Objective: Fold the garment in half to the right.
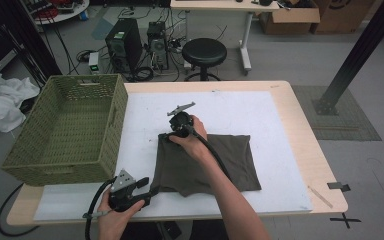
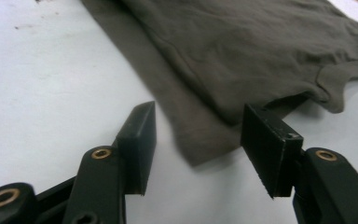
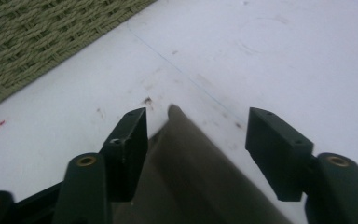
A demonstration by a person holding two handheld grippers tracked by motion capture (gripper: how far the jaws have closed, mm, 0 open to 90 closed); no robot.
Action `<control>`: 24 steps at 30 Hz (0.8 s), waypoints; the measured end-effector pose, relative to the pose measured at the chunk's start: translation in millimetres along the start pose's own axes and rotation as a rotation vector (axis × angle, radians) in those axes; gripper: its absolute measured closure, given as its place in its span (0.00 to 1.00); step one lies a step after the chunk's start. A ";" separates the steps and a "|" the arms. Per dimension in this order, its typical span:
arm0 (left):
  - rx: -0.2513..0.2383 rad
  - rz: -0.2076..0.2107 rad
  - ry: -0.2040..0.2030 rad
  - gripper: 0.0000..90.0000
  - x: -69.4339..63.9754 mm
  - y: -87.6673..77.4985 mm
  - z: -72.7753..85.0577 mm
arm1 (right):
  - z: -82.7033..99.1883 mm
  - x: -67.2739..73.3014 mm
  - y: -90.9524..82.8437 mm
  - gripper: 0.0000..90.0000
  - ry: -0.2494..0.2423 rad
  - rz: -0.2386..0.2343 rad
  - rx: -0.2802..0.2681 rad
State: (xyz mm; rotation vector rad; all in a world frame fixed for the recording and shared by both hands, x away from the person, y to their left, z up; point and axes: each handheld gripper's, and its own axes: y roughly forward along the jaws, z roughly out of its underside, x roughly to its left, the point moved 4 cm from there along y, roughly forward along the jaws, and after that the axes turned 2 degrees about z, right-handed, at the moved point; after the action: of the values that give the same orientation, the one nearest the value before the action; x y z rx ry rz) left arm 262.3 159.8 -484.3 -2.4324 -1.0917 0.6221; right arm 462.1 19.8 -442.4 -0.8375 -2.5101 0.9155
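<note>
both tongs (image 2: 198, 140) (image 3: 198, 140) half-open, straddling shirt (image 1: 207, 165) corners

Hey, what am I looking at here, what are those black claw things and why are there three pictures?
A person sits at a table holding a hand-operated two-jaw gripper in each hand. The high view looks down from above; the other two cameras ride on the grippers, looking along their jaws. On the white mat lies a folded olive-brown shirt, beside a green woven basket. The left gripper straddles the shirt's near corner; the right gripper straddles its far corner. Both are open, pads not yet pressing the cloth.
</note>
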 end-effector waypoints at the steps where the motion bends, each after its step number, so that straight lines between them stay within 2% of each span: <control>1: -0.001 0.000 0.005 0.55 -1.2 0.5 0.4 | -1.6 0.9 6.1 0.46 -0.009 -0.002 0.019; 3: 0.000 -0.011 0.014 0.57 -2.8 2.0 0.3 | -3.0 1.6 13.7 0.48 -0.026 -0.008 0.038; 6: 0.005 -0.012 -0.006 0.65 -2.5 3.1 -1.1 | -3.9 2.2 19.6 0.52 -0.033 -0.016 0.052; 7: 0.005 -0.017 -0.020 0.69 -1.6 4.2 -1.8 | -3.6 1.2 23.8 0.58 -0.044 -0.017 0.066; 8: 0.005 -0.017 -0.020 0.71 -1.6 4.2 -1.8 | -3.6 1.2 23.8 0.58 -0.044 -0.017 0.066; 10: 0.000 -0.035 -0.018 0.79 1.1 4.6 -1.3 | -1.8 -0.4 27.3 0.64 -0.050 -0.014 0.098; 12: -0.008 -0.032 -0.030 0.84 3.4 4.2 -0.4 | -0.4 -0.6 30.1 0.70 -0.055 -0.027 0.116; 13: -0.012 -0.029 -0.039 0.86 4.3 4.1 -0.1 | 0.4 -0.5 31.5 0.75 -0.061 -0.028 0.128; 16: -0.021 -0.018 -0.049 0.92 4.7 4.6 0.6 | 0.0 -1.1 33.4 0.83 -0.069 -0.017 0.142; 18: -0.019 -0.017 -0.049 0.93 4.4 4.7 0.3 | -0.7 -2.4 33.5 0.88 -0.068 -0.013 0.148; 19: -0.017 -0.016 -0.049 0.93 4.3 4.6 0.0 | -1.2 -2.9 33.2 0.94 -0.062 -0.019 0.154; 22: -0.021 -0.017 -0.056 0.94 4.0 2.8 -0.1 | -2.9 -1.9 32.8 0.97 -0.054 -0.033 0.179; 24: -0.039 -0.016 -0.063 0.94 4.3 -0.3 -0.2 | -5.0 0.7 32.8 0.97 -0.067 -0.035 0.185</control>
State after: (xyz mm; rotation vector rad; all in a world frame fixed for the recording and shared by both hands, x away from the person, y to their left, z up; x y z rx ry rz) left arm 264.8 163.2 -485.0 -2.4492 -1.1576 0.6823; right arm 477.5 42.9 -460.6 -0.7131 -2.4403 1.1608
